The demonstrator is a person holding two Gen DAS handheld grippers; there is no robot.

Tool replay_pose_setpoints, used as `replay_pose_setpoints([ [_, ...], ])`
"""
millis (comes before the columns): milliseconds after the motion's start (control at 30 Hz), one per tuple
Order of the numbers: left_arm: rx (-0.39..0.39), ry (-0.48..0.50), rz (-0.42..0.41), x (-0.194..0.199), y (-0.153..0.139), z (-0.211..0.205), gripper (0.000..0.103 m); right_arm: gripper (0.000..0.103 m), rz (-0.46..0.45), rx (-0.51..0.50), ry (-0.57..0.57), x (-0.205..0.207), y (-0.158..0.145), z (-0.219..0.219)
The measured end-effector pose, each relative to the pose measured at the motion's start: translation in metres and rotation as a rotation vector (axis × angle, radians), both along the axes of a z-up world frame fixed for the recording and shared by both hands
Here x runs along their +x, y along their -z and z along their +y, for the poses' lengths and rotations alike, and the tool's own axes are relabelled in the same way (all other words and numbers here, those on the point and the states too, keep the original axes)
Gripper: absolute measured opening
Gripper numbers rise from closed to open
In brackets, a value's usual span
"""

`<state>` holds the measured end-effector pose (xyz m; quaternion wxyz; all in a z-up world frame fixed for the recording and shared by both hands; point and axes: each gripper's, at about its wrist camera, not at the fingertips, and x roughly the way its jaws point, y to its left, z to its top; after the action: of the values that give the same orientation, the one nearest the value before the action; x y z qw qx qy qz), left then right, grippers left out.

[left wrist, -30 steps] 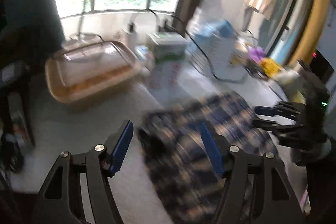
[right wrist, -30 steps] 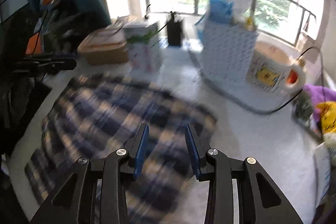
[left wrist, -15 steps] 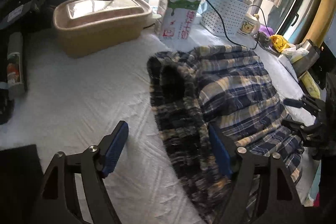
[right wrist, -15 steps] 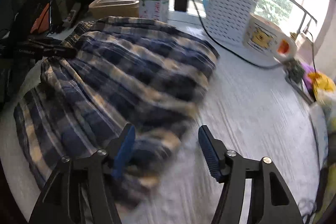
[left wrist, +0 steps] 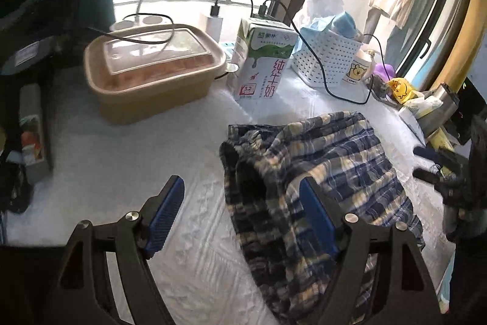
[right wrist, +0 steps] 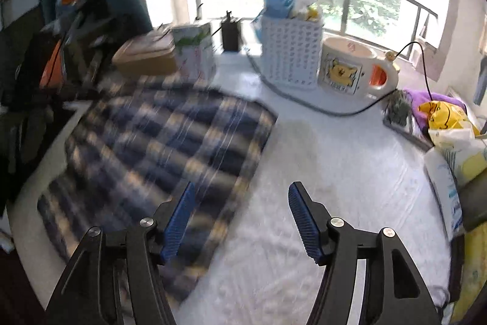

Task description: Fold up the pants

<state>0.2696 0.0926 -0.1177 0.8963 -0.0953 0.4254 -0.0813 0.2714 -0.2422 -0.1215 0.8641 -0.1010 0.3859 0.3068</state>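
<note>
Plaid blue-and-cream pants [left wrist: 328, 172] lie bunched on our white table cover [left wrist: 121, 160]. Our left gripper [left wrist: 242, 210] hangs with jaws spread wide and nothing pinched; the waistband edge sits between them, nearer the right-side jaw. Our right gripper [right wrist: 240, 213] has jaws parted and empty; the pants lie under its left-side jaw and beyond, bare cover under the other. A milk carton [left wrist: 261, 60] stands far ahead.

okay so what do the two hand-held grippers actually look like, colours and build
Both look alike. The left hand-held gripper and right hand-held gripper each have black, angular open-frame fingers with triangular cut-outs, silver round bolt heads at the joints, and blue ribbed pads on the inner faces. No cables or markings show.
</note>
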Motion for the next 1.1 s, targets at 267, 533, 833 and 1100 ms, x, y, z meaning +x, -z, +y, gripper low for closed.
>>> replay_pose_setpoints([
  [267, -0.024, 0.074, 0.057, 0.042, 0.022, -0.007, 0.078, 0.066, 0.104, 0.111, 0.069, 0.063, 0.014, 0.014],
  [533, -0.040, 0.194, 0.044, 0.063, 0.037, -0.025, 0.076, 0.066, 0.190, 0.126, 0.024, 0.093, 0.041, 0.030],
  [833, -0.002, 0.237, 0.036, 0.068, 0.037, -0.044, 0.025, 0.057, 0.203, 0.150, -0.082, 0.104, 0.044, 0.057],
  [1100, -0.030, 0.195, -0.040, 0.048, 0.017, -0.037, 0.017, 0.019, 0.121, 0.100, -0.117, 0.084, 0.034, 0.077],
])
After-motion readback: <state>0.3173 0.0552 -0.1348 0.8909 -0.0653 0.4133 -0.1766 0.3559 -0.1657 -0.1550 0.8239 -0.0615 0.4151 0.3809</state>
